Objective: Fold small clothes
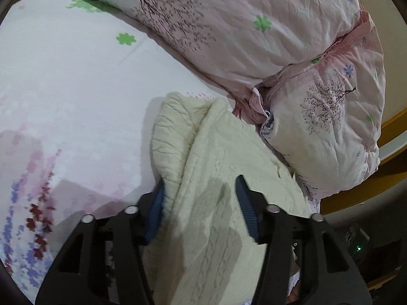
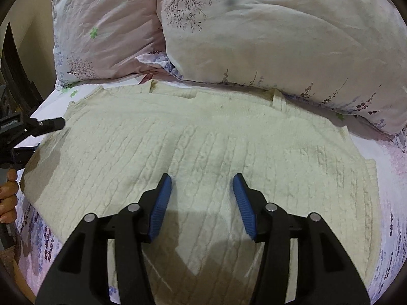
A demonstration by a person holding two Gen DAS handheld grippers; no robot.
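Note:
A cream cable-knit sweater point(image 2: 203, 137) lies spread flat on the bed, neck towards the pillows. My right gripper point(image 2: 202, 180) is open and hovers over its lower middle, empty. My left gripper point(image 1: 201, 185) is open, its jaws on either side of the sweater's point(image 1: 223, 152) left edge, where a fold of knit bunches up. In the right wrist view the left gripper point(image 2: 51, 129) shows at the sweater's left side, held by a hand point(image 2: 7, 193).
Two large floral pillows point(image 2: 279, 38) lie just behind the sweater. The floral bedsheet point(image 1: 63, 89) stretches to the left. A wooden bed frame point(image 1: 356, 195) runs along the right in the left wrist view.

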